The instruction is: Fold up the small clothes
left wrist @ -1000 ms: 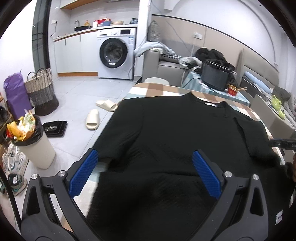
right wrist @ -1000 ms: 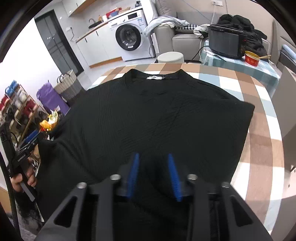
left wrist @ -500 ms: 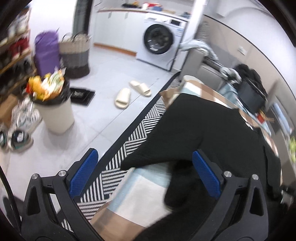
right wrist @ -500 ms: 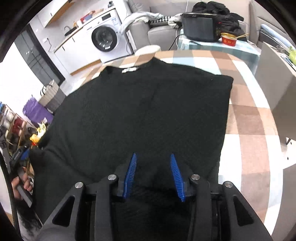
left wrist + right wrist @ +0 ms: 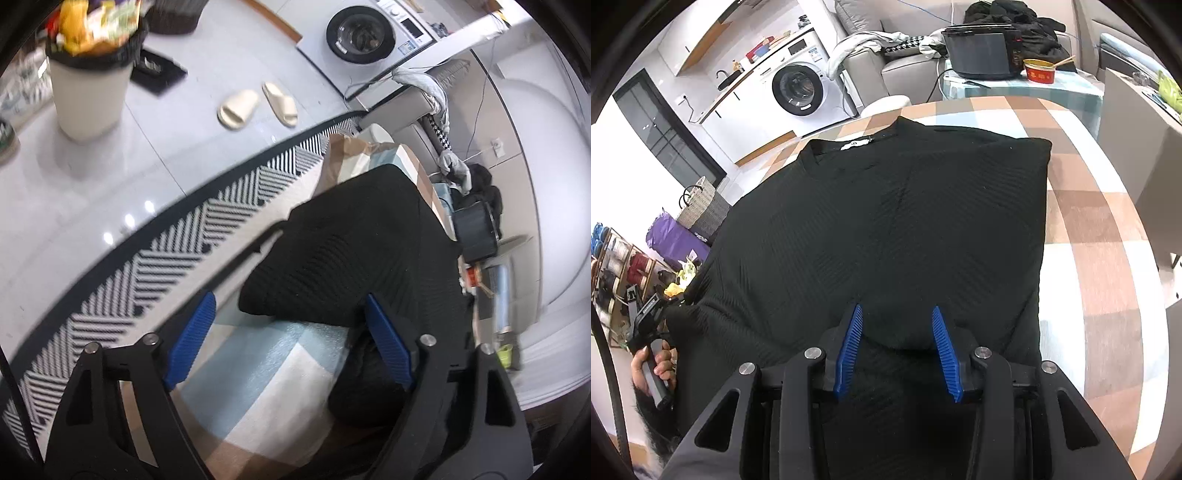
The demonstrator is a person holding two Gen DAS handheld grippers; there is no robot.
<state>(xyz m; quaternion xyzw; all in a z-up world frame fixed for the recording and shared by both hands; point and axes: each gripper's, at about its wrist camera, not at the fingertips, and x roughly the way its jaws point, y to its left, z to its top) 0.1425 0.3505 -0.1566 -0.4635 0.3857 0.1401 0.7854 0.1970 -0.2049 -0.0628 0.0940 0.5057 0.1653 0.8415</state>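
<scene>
Since a second ago the left gripper [image 5: 284,343] has swung off the shirt's middle to its left edge and now looks down past the table at the striped rug [image 5: 155,266] and floor; the right view has barely changed.

Nearest in the left view, the blue fingers [image 5: 190,338] stand wide apart, empty, over bare checked tablecloth [image 5: 258,365] at lower centre. Just beyond them lies the left sleeve [image 5: 332,269], spread flat and unfolded; dark fabric bunches at lower right.

In the right view the right gripper [image 5: 897,350] has its jaws partly open at bottom centre, with the hem between them; whether they pinch it I cannot tell. Beyond, the black shirt [image 5: 886,221] fills mid-frame, label and collar toward the top. Its right side ends in a straight edge with no sleeve showing, so that sleeve looks already turned in.

My reading: early going. One side fold is perhaps done; the left sleeve and the lengthwise folds remain.
</scene>
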